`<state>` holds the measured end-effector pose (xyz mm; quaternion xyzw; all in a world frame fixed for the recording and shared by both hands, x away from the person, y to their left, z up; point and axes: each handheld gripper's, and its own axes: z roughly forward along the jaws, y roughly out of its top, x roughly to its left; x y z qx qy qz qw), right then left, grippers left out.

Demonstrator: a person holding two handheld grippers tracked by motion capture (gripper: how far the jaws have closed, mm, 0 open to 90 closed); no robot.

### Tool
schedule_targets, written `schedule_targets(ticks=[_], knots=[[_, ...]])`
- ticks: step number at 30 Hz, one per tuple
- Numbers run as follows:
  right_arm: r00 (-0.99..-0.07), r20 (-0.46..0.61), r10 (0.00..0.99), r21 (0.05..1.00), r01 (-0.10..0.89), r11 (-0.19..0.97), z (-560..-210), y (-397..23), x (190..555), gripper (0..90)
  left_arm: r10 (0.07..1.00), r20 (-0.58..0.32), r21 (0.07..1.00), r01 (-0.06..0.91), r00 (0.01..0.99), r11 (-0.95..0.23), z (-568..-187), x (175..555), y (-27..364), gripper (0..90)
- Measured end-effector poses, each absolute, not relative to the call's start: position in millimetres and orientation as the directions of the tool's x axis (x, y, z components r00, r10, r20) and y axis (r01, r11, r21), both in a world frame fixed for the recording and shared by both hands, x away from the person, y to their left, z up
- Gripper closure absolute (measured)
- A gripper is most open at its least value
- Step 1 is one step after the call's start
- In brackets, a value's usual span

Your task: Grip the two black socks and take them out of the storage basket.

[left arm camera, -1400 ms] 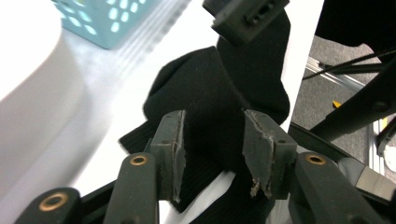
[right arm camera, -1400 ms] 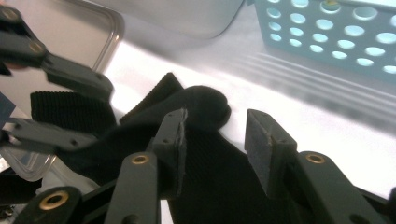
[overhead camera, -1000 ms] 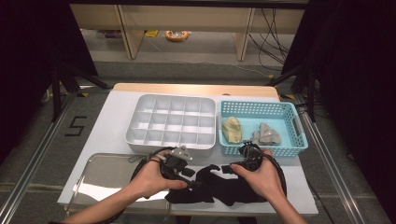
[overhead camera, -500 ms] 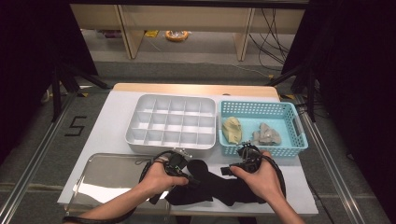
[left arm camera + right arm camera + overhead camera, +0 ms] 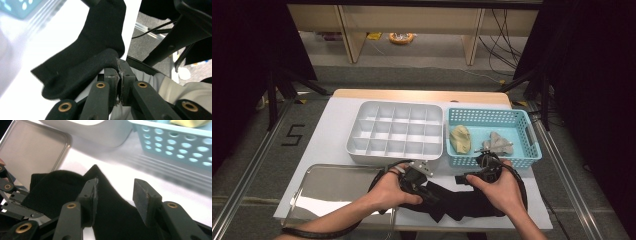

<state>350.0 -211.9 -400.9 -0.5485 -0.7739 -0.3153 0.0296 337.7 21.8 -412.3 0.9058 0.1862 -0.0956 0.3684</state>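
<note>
Black sock (image 5: 82, 62), prob. folded, in L claw (image 5: 117, 62).

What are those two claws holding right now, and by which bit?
The left gripper pinches a fold of the black sock. The right gripper stands open over the sock, gripping nothing.

A white table (image 5: 332, 130) carries a compartment tray (image 5: 396, 131), blue basket (image 5: 532, 150), metal tray (image 5: 332, 187) and black sock (image 5: 462, 202).
</note>
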Motion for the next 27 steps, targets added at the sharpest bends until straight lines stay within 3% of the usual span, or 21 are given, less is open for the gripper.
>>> schedule_targets(ticks=[5,9,13,18,27], knots=[[-0.409,0.359,0.839,0.514,0.837,0.188,-399,-225,347,55.5,0.193,-0.271,0.647,0.327,0.943,-0.689,-403,335,2,85.5],[-0.395,0.362,0.844,0.506,0.844,0.178,-398,-235,346,55.5,0.142,-0.239,0.654,0.268,0.96,-0.707,-399,334,-14,83.5],[-0.342,0.356,0.87,0.5,0.856,0.132,-397,-243,343,55.5,0.147,-0.224,0.619,0.257,0.963,-0.742,-408,344,-28,81.8],[-0.334,0.338,0.88,0.484,0.864,0.142,-402,-245,340,55.4,0.216,-0.182,0.552,0.281,0.959,-0.785,-426,356,-27,78.9],[-0.349,0.41,0.842,0.396,0.9,0.181,-425,-227,343,55.4,0.233,-0.247,0.505,0.33,0.941,-0.798,-442,346,-10,71.9]])
